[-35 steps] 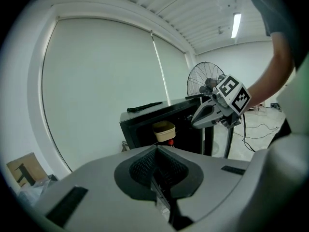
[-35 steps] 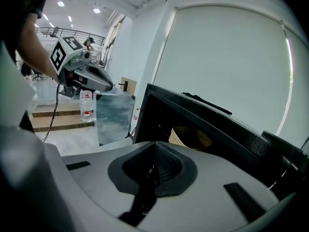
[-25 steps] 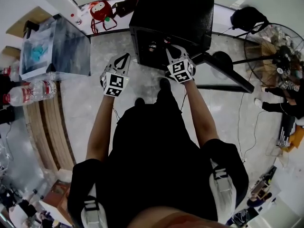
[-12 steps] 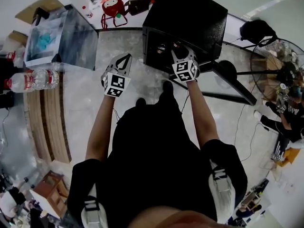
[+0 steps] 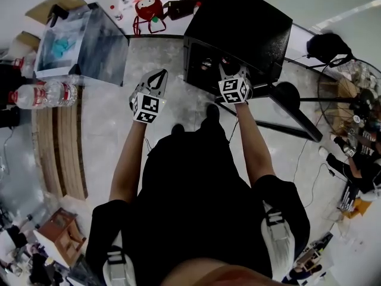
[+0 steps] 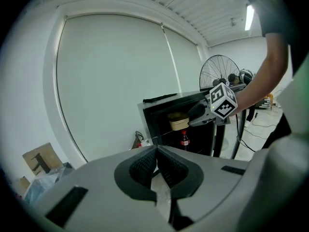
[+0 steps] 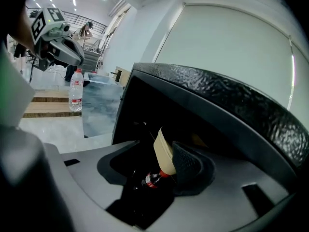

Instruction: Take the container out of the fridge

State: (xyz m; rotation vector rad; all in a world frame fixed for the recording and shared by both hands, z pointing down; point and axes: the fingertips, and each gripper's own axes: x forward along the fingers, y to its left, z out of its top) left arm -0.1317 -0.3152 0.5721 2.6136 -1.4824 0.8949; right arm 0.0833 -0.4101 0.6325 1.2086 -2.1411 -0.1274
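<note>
Your right gripper's (image 7: 161, 173) jaws have just been opening and now stand spread wide, released. The ribbed black pad (image 7: 190, 170) of one jaw lies just beside the pale beige round container with a lid (image 7: 163, 149), which stands between the jaws without being pressed. Your left gripper (image 6: 155, 166) has its jaws clenched together on nothing and hangs near the fridge, not touching it. The container rests on the upper shelf (image 6: 164, 135) of the small black fridge with a textured top (image 7: 217, 100). How far back it sits from the shelf's front edge I cannot tell. A dark cola bottle with a red cap (image 7: 153, 179) stands directly beneath it, in the lower part of the fridge. From here the main risk is closing off-centre. With one pad already near the container's wall and the other well apart, that near pad may shove the tub sideways or backwards along the shelf before the far one arrives. If you pinch only at the lid, it could lift away and leave the tub behind. A low or tilted withdrawal could drag the tub over the shelf's front edge and drop it, or knock the bottle below it. A high one could catch the top edge of the fridge opening.
</note>
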